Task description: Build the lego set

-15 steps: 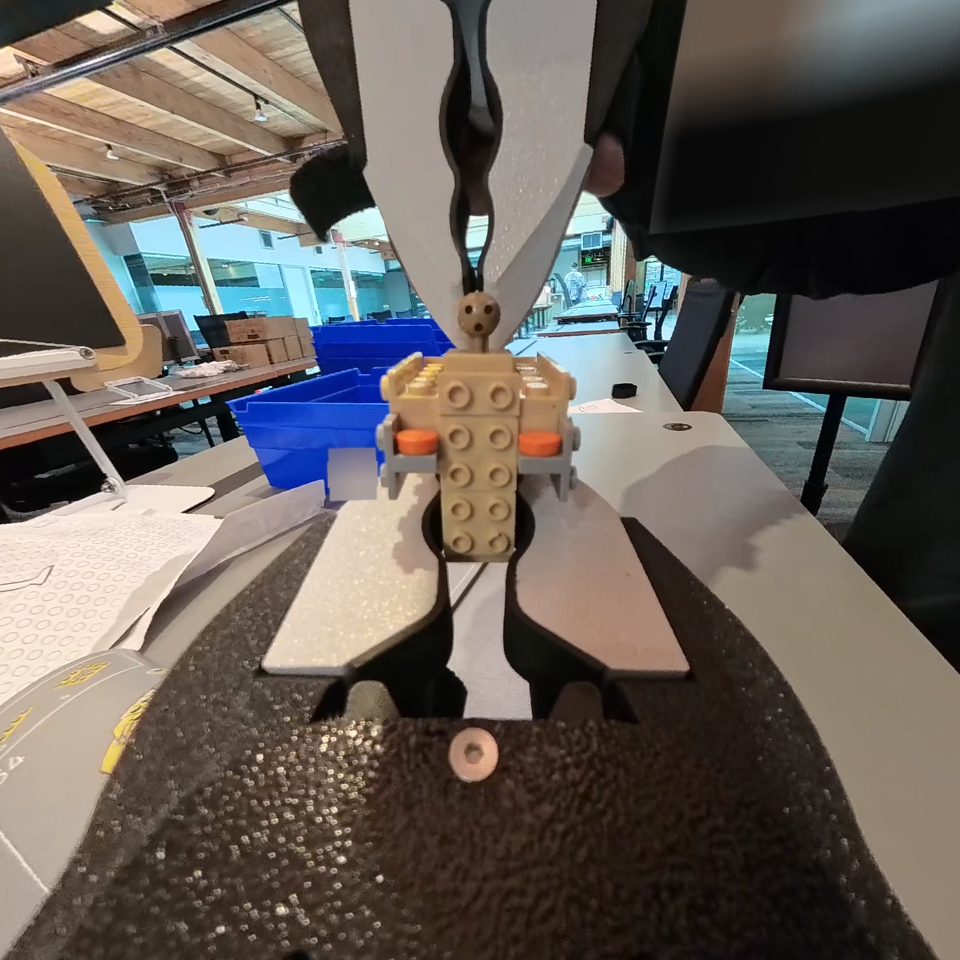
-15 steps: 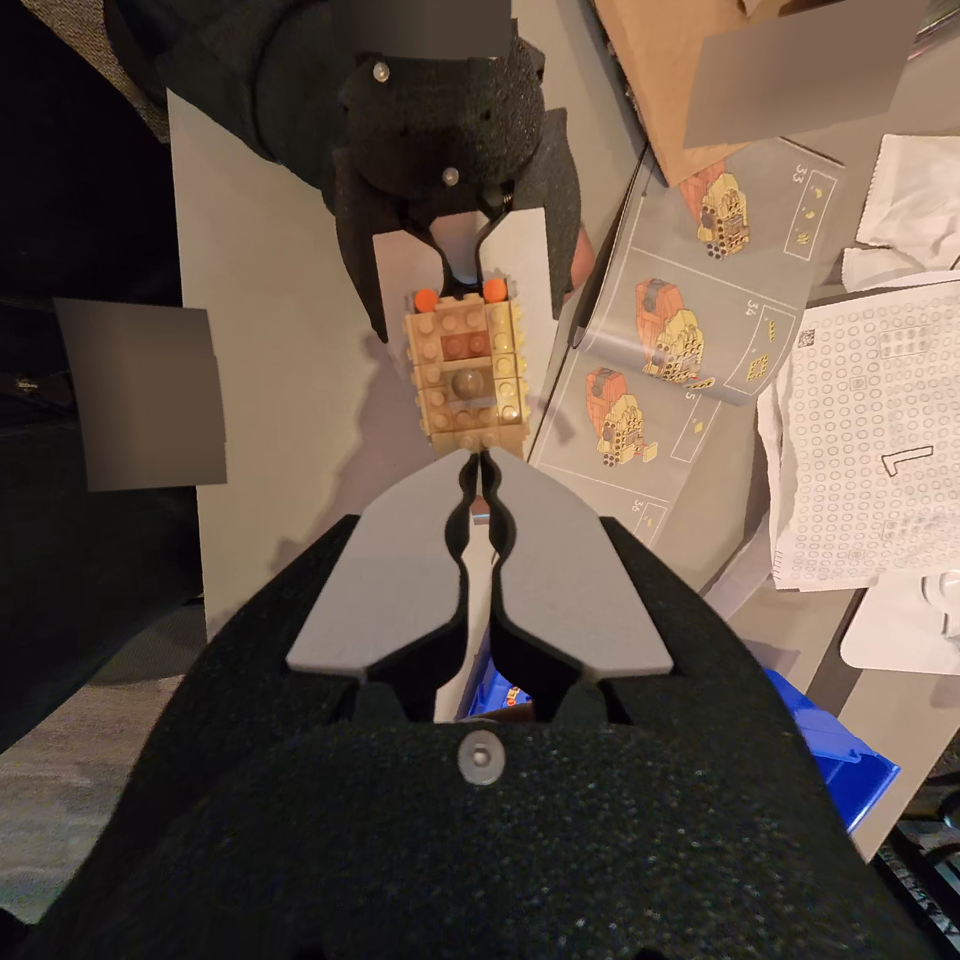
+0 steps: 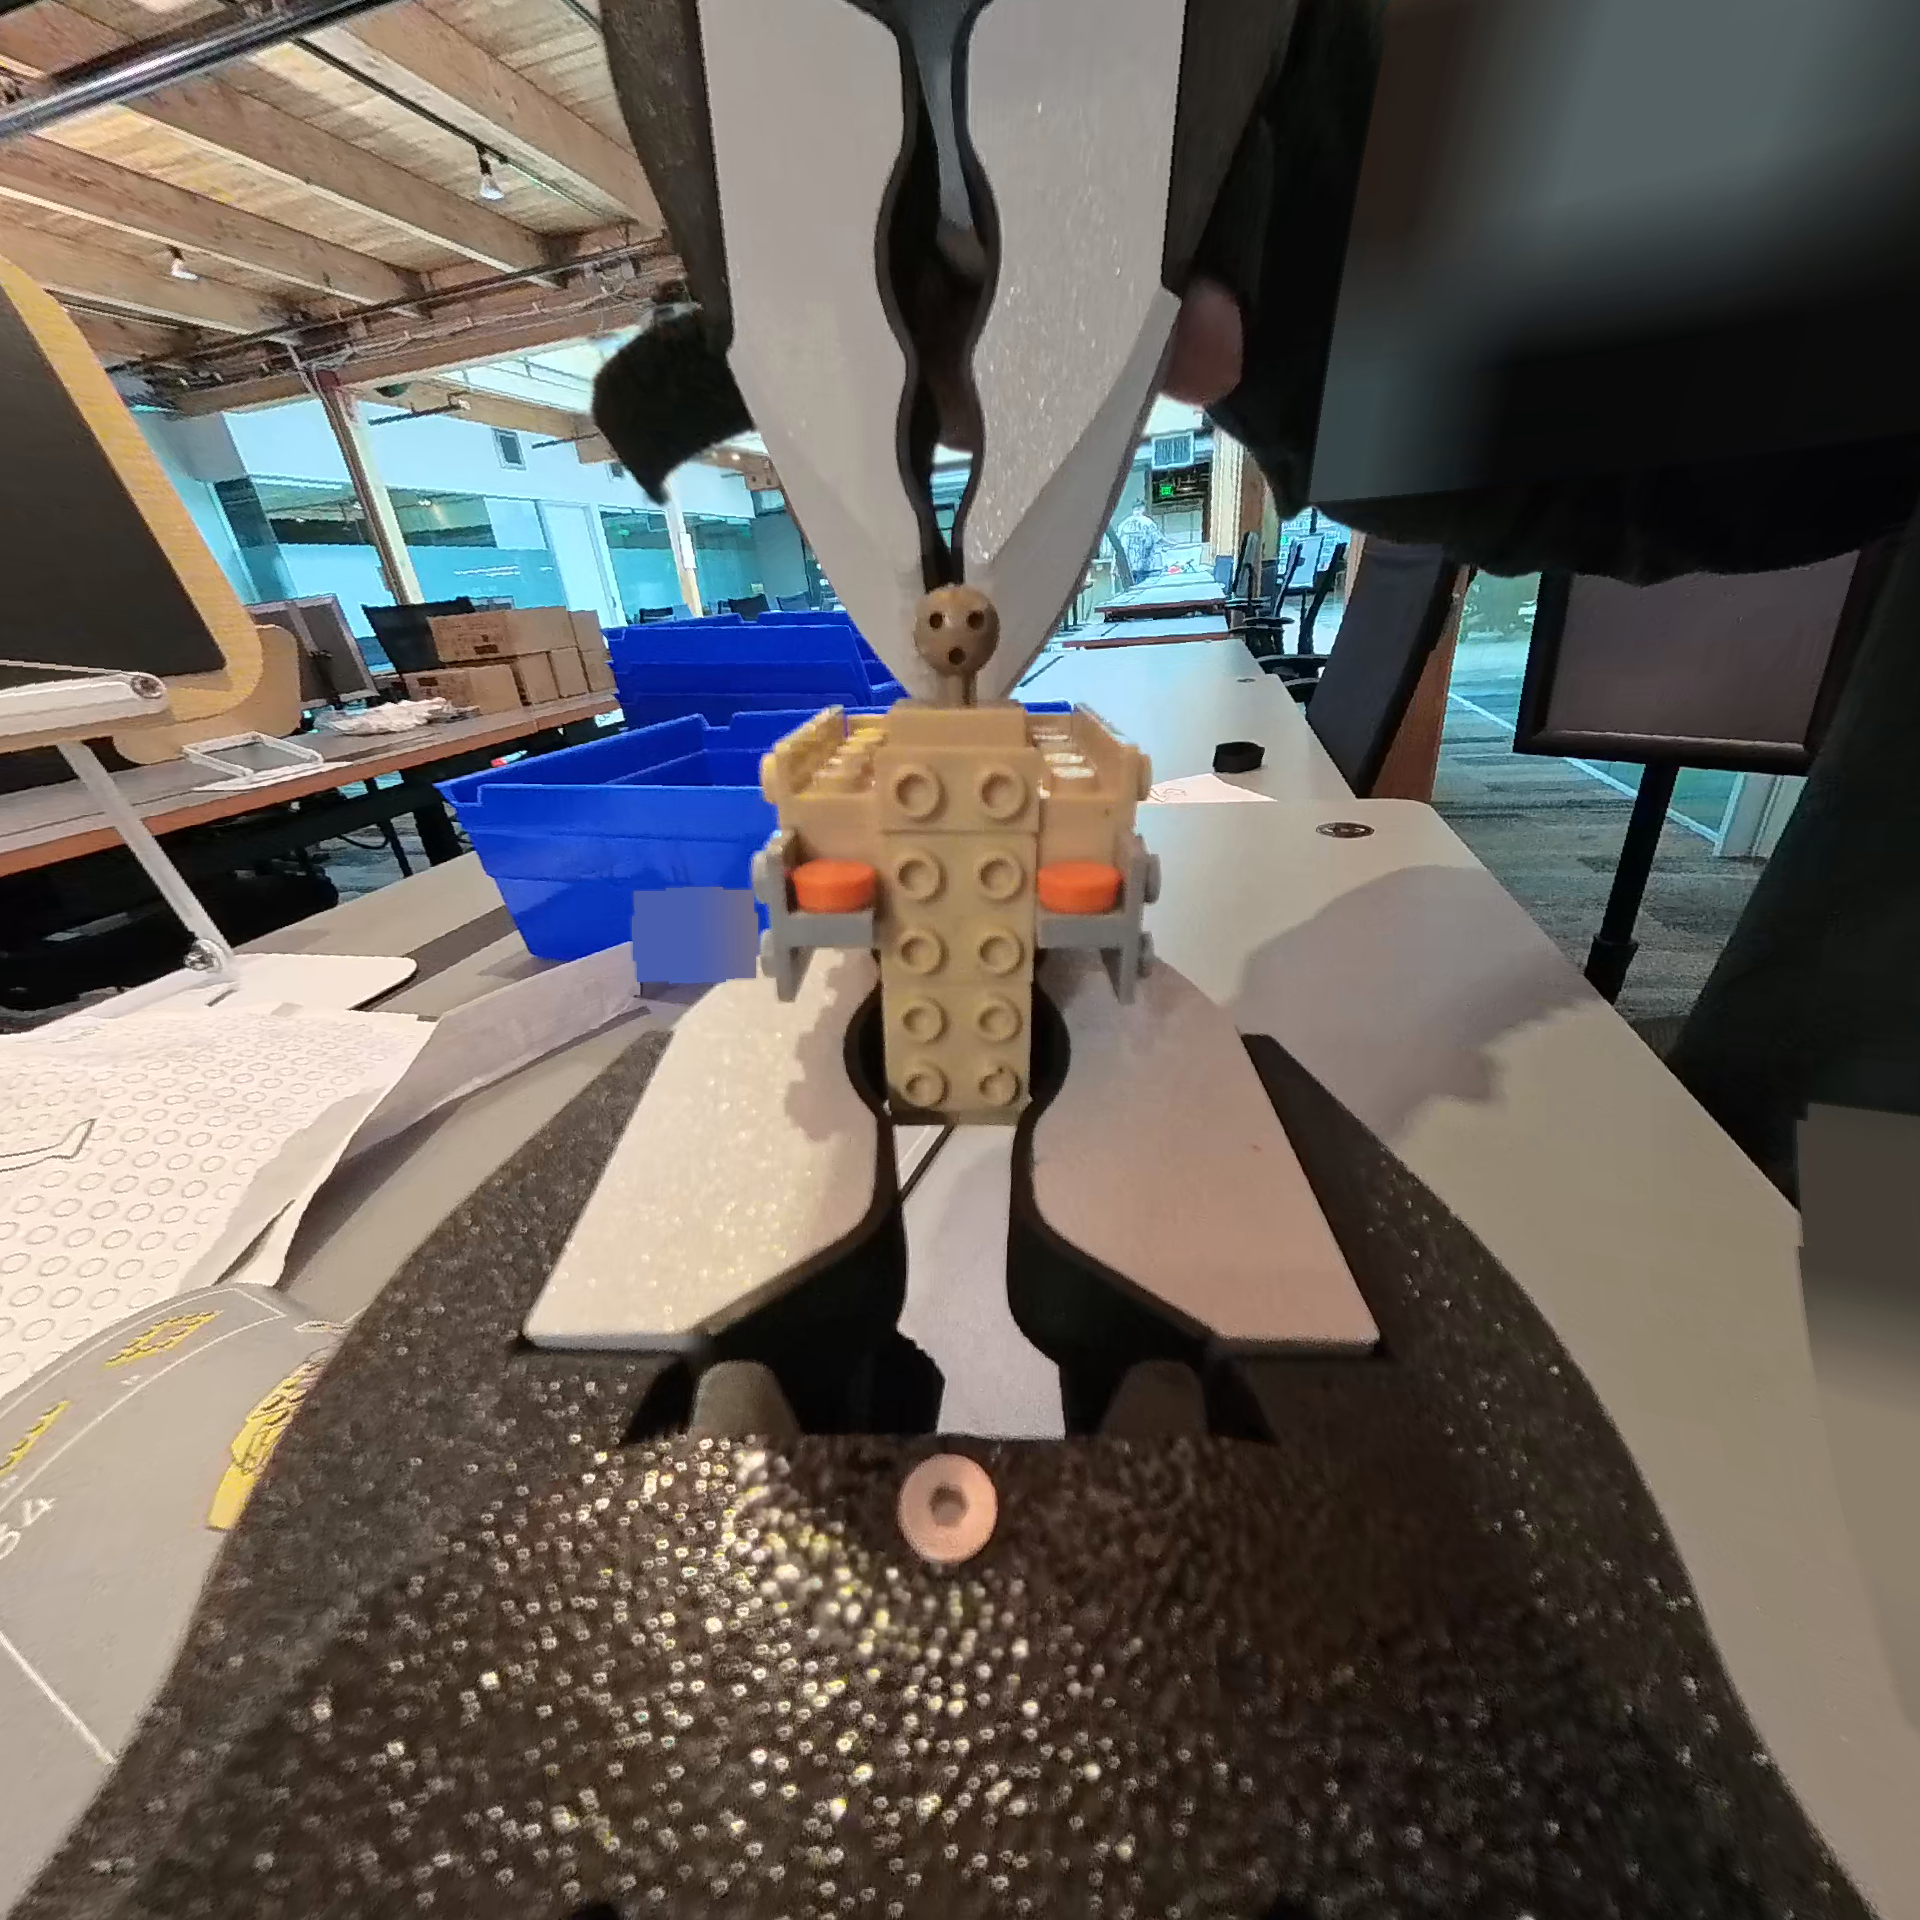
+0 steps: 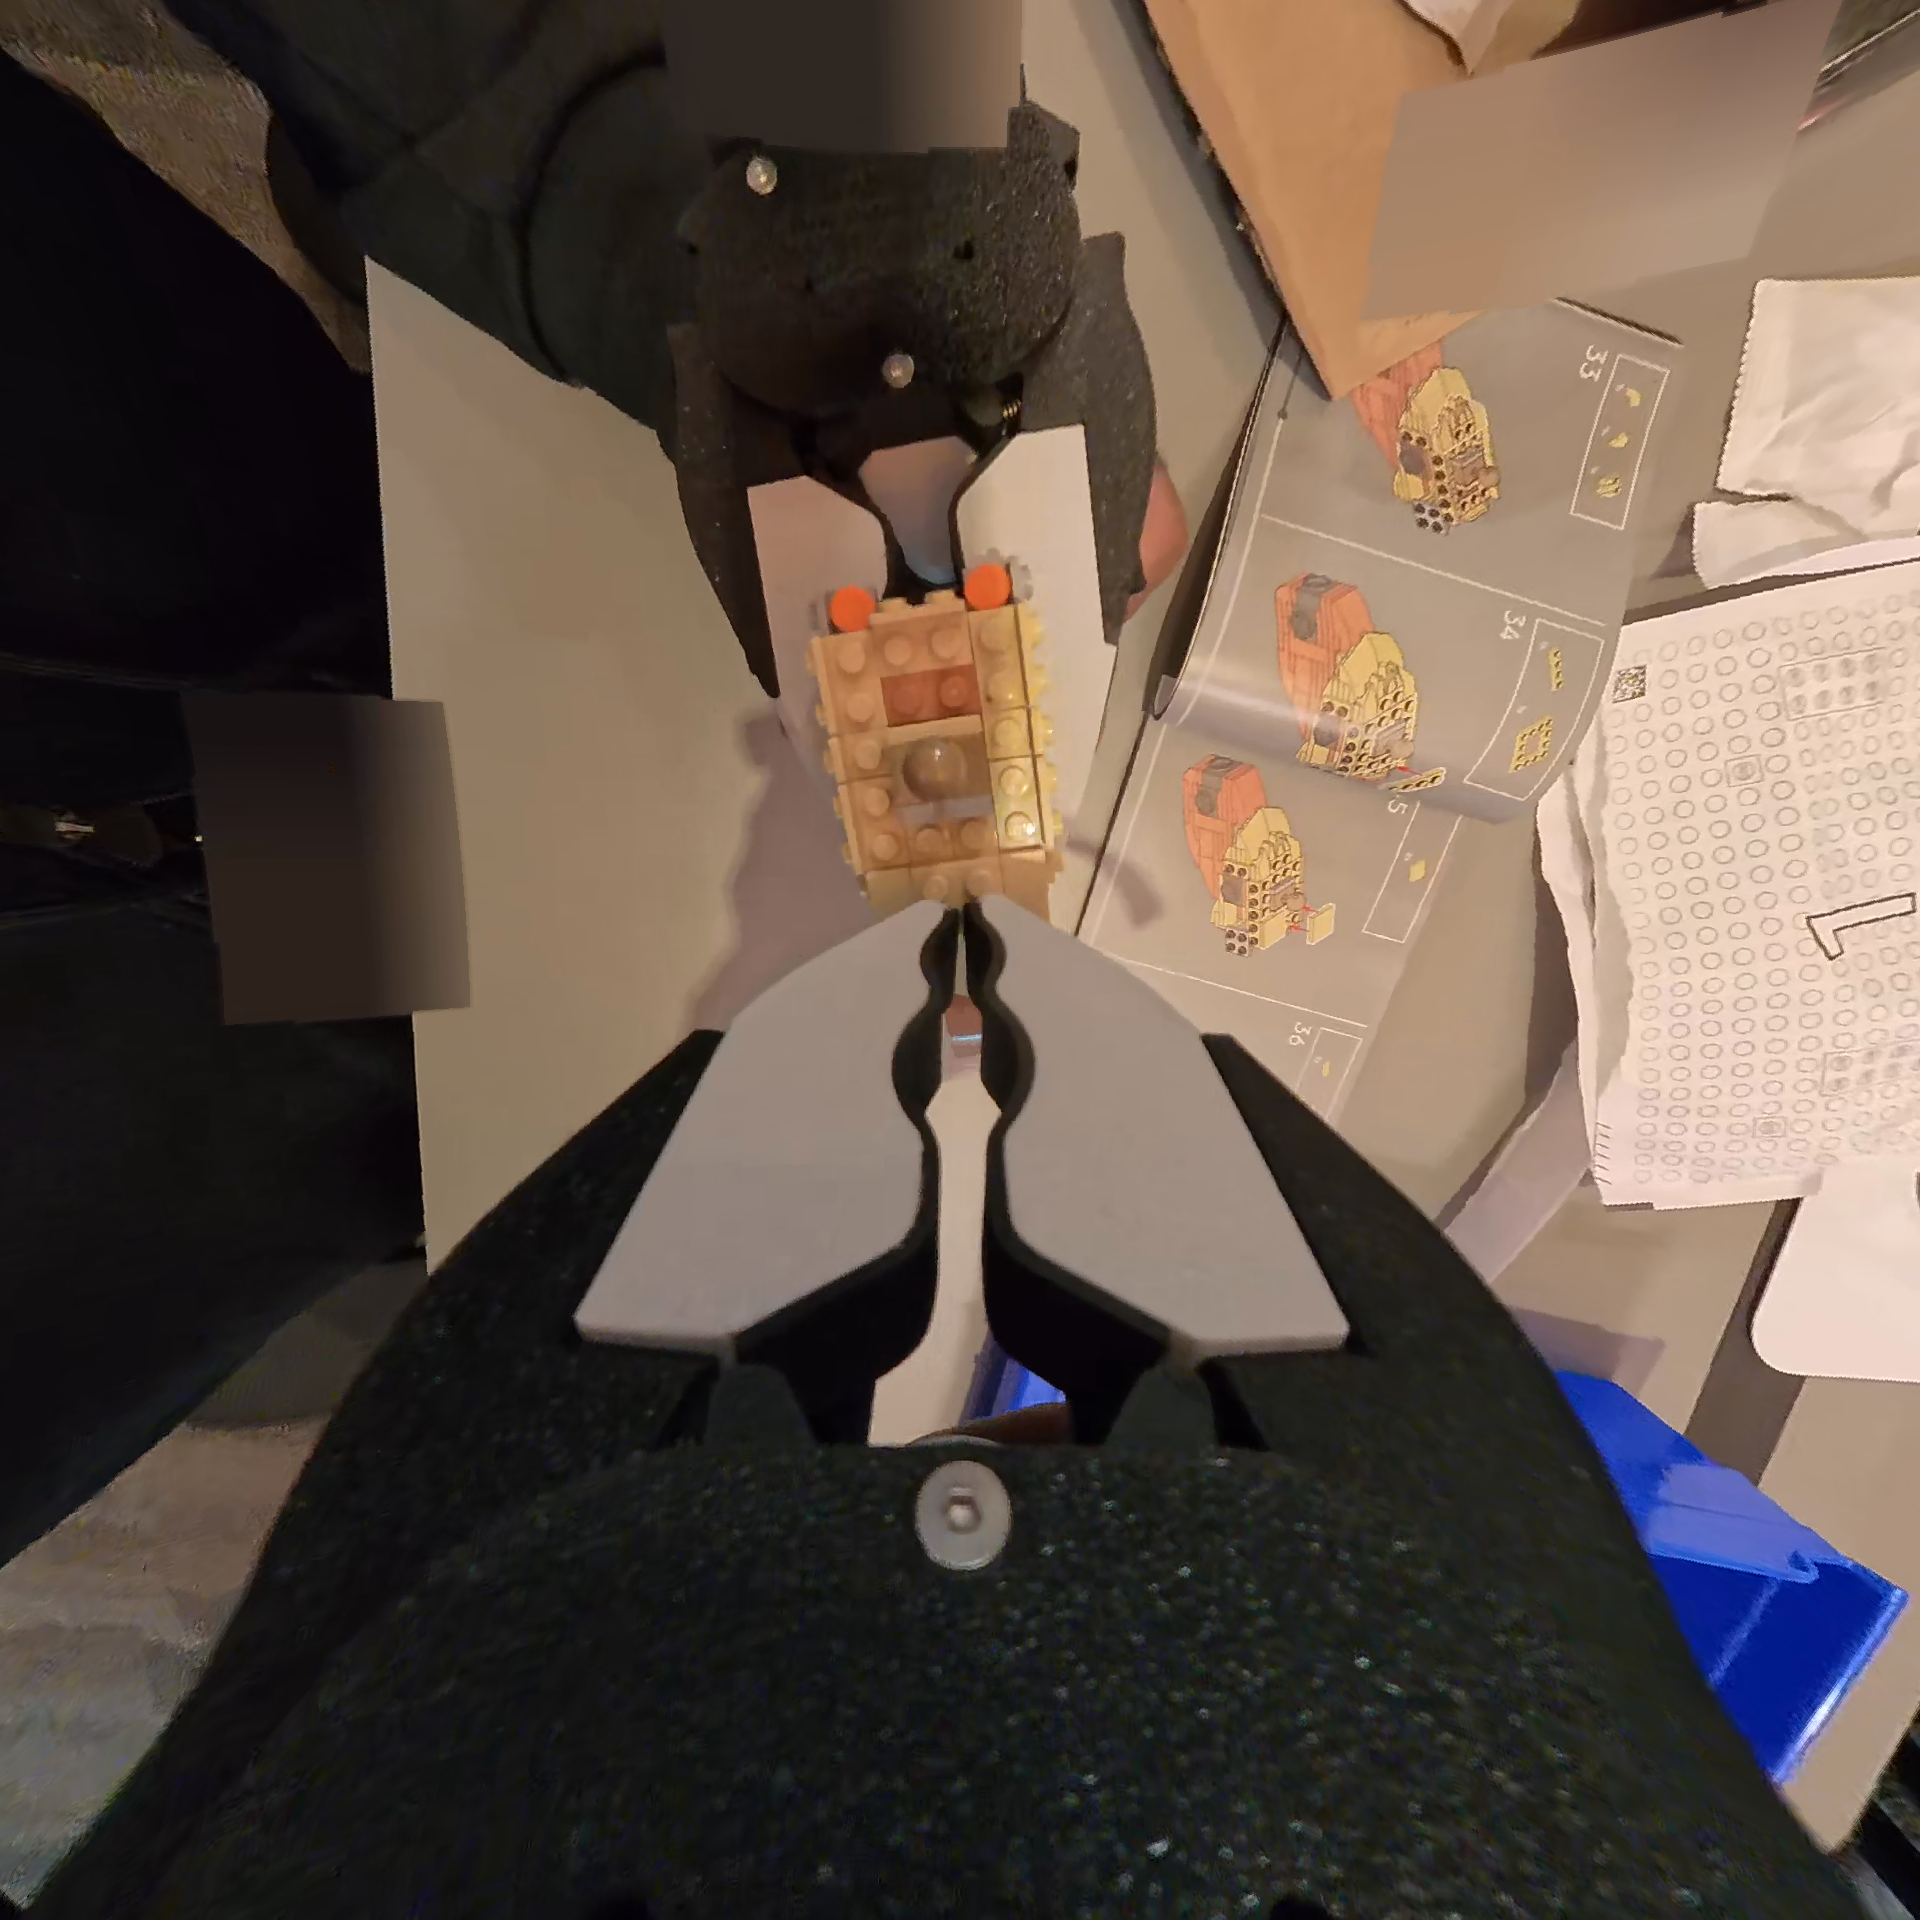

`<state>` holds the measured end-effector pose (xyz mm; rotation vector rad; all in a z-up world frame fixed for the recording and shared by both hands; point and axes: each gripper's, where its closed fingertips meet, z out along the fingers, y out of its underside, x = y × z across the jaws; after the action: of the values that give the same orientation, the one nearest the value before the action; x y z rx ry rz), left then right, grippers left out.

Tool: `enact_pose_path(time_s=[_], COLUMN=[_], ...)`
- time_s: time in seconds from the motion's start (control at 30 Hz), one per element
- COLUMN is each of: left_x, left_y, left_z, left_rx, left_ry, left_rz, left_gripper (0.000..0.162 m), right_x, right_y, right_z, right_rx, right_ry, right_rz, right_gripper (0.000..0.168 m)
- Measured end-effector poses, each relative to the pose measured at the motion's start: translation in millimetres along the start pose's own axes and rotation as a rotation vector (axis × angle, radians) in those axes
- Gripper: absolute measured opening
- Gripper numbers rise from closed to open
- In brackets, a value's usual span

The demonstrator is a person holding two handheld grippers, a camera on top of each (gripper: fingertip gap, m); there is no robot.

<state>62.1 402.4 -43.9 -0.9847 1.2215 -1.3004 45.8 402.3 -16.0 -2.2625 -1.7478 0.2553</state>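
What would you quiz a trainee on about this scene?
1. True or false: the left gripper is clamped on the tan lego model.
2. What colour are the two round studs at the model's sides? A green, B orange, C white.
3. Which gripper, fingers pressed together, meets the model at its small ball?
Key: 1 true; 2 B; 3 the right gripper.

Tan lego model (image 3: 956, 914) with orange studs (image 3: 831, 886).
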Motion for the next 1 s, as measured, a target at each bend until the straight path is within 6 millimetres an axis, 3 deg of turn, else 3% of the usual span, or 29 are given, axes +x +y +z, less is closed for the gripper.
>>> enact_pose_path(time_s=[0.2,0.43,0.6,0.83,1.0], left_x=[-1.7,-2.1,-2.8,-0.8,-1.1], left_y=[-3.3,-20.8,-25.3,-24.5,-21.0], left_z=[1.0,-6.3,-9.2,-8.5,-8.6], left_rx=[0.021,0.154,0.207,0.200,0.174], left_ry=[0.023,0.074,0.111,0.117,0.109], left_rz=[-0.030,-0.107,-0.165,-0.151,-0.129], left_gripper=[0.018,0.018,0.018,0.018,0.018], right_x=[2.3,1.2,5.1,4.0,2.5], right_y=[-1.7,-15.9,-15.8,-31.5,-26.9], right_z=[-3.6,-39.5,-29.1,-22.1,-12.7], right_rx=[0.109,0.400,0.426,0.452,0.408], right_ry=[0.014,-0.013,0.026,0.026,0.020], right_rz=[0.039,0.075,0.085,0.056,0.061], right_gripper=[0.001,0.000,0.000,0.000,0.000])
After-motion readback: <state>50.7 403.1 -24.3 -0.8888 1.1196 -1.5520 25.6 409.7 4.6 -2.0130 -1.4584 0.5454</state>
